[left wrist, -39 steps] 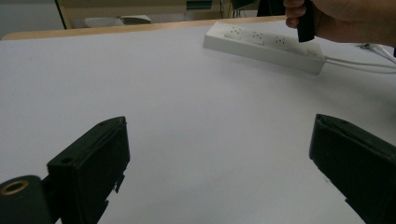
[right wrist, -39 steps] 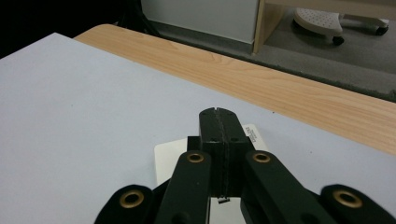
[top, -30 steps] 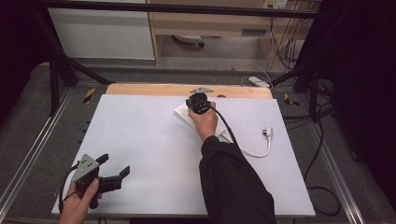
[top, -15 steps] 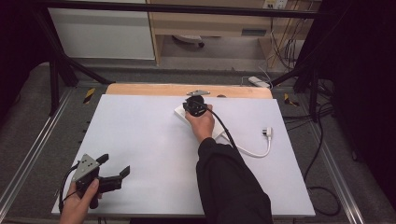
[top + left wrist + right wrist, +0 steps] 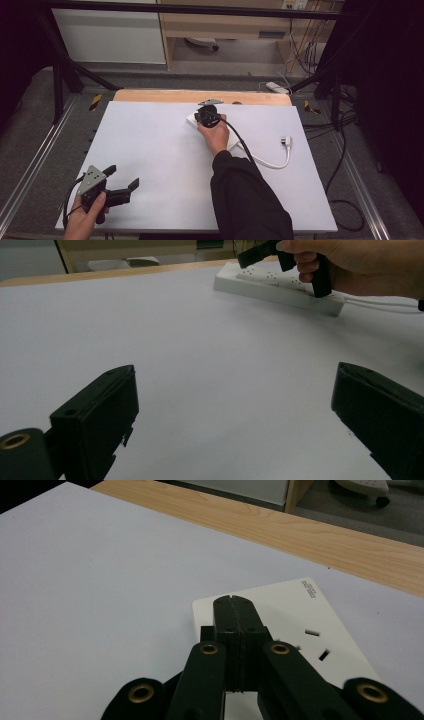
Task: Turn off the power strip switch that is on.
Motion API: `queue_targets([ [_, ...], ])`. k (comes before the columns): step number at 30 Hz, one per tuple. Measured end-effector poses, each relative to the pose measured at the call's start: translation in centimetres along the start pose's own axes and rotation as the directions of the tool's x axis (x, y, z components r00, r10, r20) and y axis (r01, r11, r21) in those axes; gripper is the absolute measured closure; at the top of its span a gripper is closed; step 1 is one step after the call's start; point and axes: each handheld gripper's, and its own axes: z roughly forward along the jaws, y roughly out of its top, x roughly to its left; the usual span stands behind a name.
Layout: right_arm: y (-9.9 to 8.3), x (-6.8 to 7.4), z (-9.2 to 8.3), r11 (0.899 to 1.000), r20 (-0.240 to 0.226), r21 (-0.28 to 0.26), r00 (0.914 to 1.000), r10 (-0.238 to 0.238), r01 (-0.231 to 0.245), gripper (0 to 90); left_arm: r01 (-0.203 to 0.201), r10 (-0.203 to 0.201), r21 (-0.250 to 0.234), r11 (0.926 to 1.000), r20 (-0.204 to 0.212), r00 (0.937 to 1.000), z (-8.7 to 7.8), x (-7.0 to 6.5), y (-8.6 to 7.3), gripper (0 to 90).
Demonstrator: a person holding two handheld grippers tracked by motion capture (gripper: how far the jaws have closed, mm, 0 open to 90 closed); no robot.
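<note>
A white power strip (image 5: 236,145) lies on the white table top (image 5: 150,150) toward the back middle. Its white cord (image 5: 270,163) curls right to a plug (image 5: 286,141). My right gripper (image 5: 206,116) is shut, jaws pressed together with nothing between them, and its tip (image 5: 234,605) is over the strip's socket face (image 5: 305,615) near the end. At the near left corner, my left gripper (image 5: 122,177) is open and empty just above the table. In the left gripper view the gripper (image 5: 235,382) faces the strip (image 5: 280,287) and the other hand (image 5: 360,265).
A wooden strip (image 5: 200,96) runs along the table's far edge. Metal rails (image 5: 30,165) flank both sides. Cables and a second power strip (image 5: 276,87) lie on the floor behind, to the right. Bare white surface spreads between the two grippers.
My right gripper has shifted slightly left and nearer over the power strip's end. The left gripper has stayed put.
</note>
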Motion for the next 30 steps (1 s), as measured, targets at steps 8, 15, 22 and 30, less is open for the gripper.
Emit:
queue_targets([
  [8,-0.14,0.13,0.22,1.000,-0.012,0.005,0.9999,-0.001,0.001,90.0,-0.003,0.003,0.004,1.0000,0.008,1.0000,0.04,-0.11,-0.01,4.8],
  [15,-0.43,0.23,0.59,1.000,0.006,0.024,1.0000,-0.002,0.002,90.0,-0.009,0.009,0.006,0.9999,0.005,0.9999,0.02,-0.12,-0.04,4.8],
  [22,-0.50,0.37,0.78,1.000,0.006,0.023,1.0000,0.003,-0.003,90.0,-0.011,0.011,0.007,0.9999,0.008,0.9999,-0.01,-0.13,-0.08,4.8],
  [30,-0.51,0.24,0.71,1.000,0.015,0.029,0.9999,-0.006,0.005,90.0,-0.010,0.010,0.011,0.9999,0.013,0.9999,0.04,-0.16,-0.10,4.8],
])
